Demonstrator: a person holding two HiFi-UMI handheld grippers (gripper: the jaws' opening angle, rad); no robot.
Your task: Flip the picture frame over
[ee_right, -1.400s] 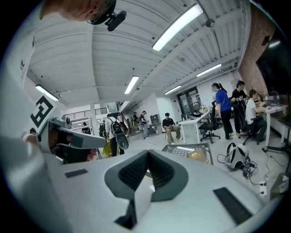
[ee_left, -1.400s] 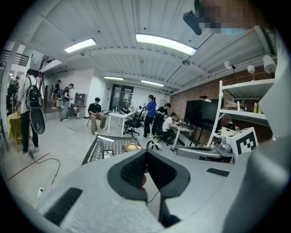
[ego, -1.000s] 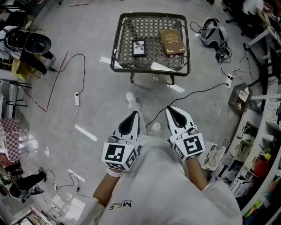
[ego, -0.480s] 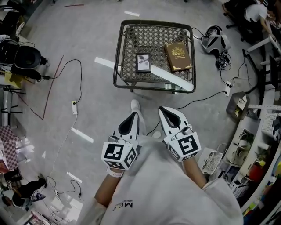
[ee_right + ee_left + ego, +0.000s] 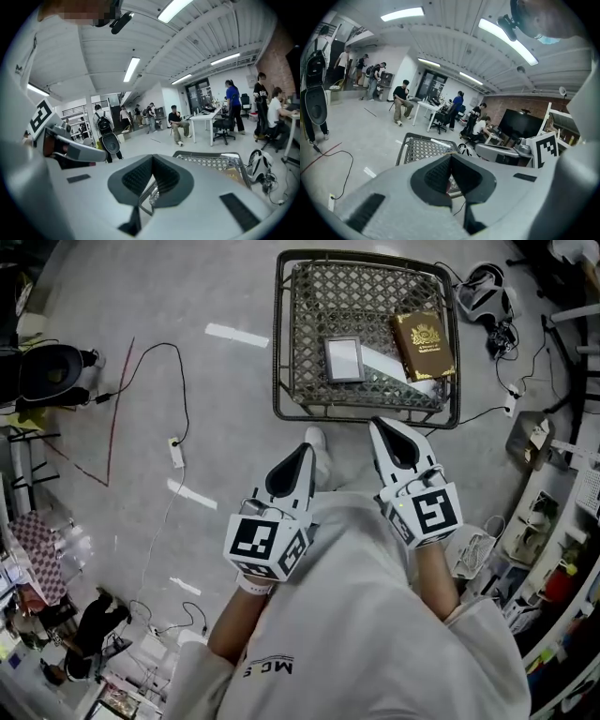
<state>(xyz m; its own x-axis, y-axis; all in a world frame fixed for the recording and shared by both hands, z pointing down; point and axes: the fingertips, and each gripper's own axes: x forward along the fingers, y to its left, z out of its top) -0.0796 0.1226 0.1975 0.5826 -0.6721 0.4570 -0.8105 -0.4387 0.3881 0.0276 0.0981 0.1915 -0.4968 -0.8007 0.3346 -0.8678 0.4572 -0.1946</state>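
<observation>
The picture frame lies flat on the wicker top of a low black metal table, its face washed grey by glare. A brown book lies to its right. My left gripper is shut and empty, held over the floor just short of the table's near edge. My right gripper is also shut and empty, its tip at the table's near rail. In the left gripper view the shut jaw tips point at the table. In the right gripper view the tips cover the table's near left corner.
Cables and a power strip run over the grey floor at left. A headset and leads lie right of the table, with cluttered shelves further right. A black device stands far left. My white shoe shows between the grippers.
The table has come much closer in the head view as both grippers moved toward it. Both grippers stay shut. The frame's picture is now hidden by glare.
</observation>
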